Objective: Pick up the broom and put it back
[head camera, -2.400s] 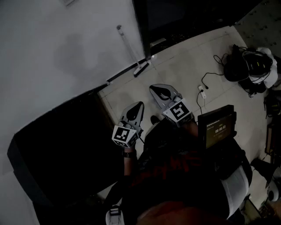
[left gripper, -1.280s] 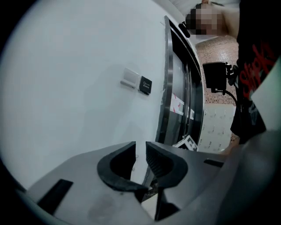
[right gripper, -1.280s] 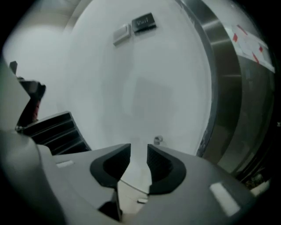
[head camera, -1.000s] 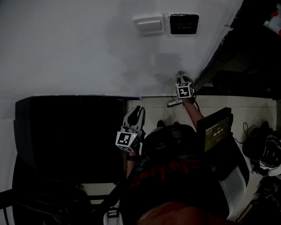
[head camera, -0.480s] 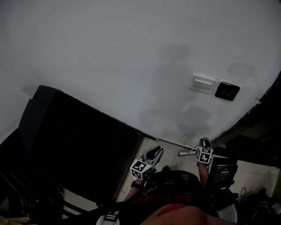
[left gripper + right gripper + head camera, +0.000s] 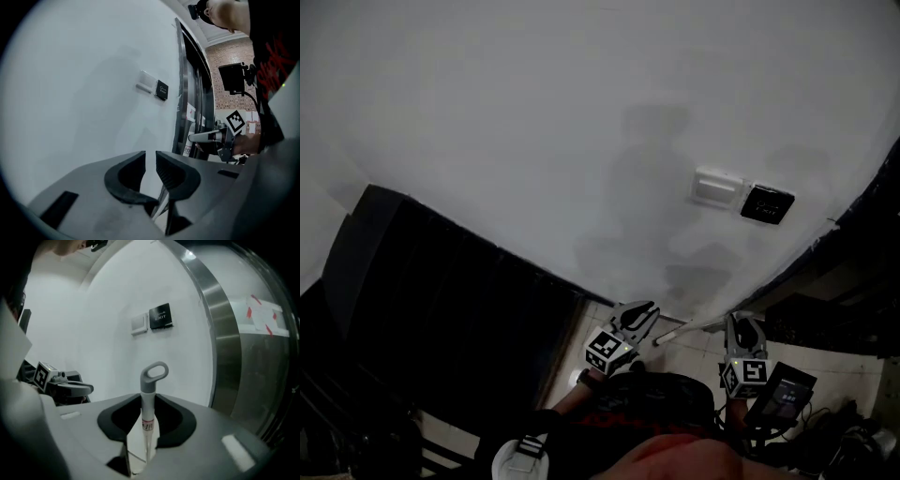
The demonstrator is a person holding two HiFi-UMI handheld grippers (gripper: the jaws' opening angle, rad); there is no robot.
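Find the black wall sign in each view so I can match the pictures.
Head view: black wall sign, right of centre.
Left gripper view: sign just above centre, left of the door frame.
Right gripper view: sign above centre, left of the frame.
Shared landmark: white switch plate just left of it.

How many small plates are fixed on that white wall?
2: a white plate and a black plate side by side, the black one nearer the metal door frame. No others show, but more may lie out of view.
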